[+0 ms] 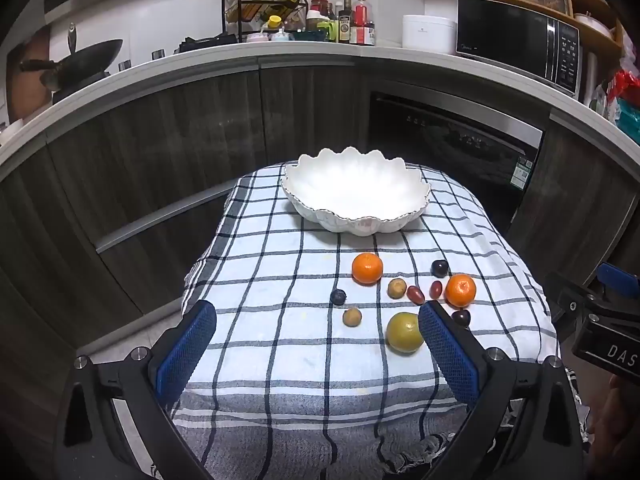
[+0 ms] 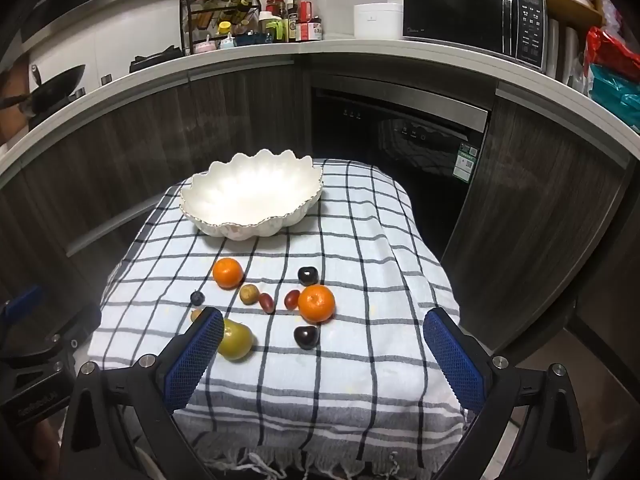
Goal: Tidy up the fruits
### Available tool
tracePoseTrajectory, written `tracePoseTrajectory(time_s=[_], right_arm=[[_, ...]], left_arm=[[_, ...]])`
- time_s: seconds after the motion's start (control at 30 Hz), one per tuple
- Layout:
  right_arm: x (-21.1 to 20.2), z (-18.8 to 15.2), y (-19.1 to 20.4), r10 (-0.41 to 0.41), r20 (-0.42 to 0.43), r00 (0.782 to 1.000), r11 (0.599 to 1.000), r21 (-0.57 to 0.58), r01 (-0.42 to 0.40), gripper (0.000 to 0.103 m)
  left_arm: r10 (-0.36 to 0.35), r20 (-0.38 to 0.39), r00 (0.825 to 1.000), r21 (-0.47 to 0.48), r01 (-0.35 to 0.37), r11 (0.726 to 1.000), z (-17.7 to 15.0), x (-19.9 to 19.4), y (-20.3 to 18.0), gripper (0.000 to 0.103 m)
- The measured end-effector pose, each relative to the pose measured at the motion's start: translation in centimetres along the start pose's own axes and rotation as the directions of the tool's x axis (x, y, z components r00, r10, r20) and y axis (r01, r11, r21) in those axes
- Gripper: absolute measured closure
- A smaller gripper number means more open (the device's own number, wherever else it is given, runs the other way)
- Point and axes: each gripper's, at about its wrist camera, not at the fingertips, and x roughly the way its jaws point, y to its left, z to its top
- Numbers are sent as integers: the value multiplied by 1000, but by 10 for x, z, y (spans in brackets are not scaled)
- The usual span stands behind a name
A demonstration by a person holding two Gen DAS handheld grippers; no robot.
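A white scalloped bowl [image 1: 356, 192] [image 2: 252, 198] stands empty at the far end of a small table under a checked cloth [image 1: 280, 352] [image 2: 360, 352]. Loose fruit lies nearer: two oranges [image 1: 367, 267] [image 1: 460, 290] [image 2: 316, 303], a green citrus [image 1: 404, 332] [image 2: 236, 340], two small brown fruits [image 1: 352, 317], red grape tomatoes [image 1: 416, 294], dark plums [image 1: 440, 267] [image 2: 306, 337] and a blueberry [image 1: 338, 297]. My left gripper [image 1: 318, 312] is open above the near cloth, holding nothing. My right gripper [image 2: 324, 320] is open, also empty, over the near edge.
Dark kitchen cabinets and a dishwasher [image 2: 420, 140] stand behind the table. The counter holds a microwave [image 1: 520, 44], a spice rack [image 1: 264, 12], bottles and a wok [image 1: 80, 64]. The right gripper's body [image 1: 600, 320] shows at the right edge of the left wrist view.
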Motion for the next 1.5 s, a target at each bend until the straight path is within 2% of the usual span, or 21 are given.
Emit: tracePoseTrajectory(time_s=[1.5], right_arm=[[-1,0,-1,1,8,1000,1000,1,-1,1]], left_arm=[[-15,3,1000,-23,15,1000,-1,1,2,0]])
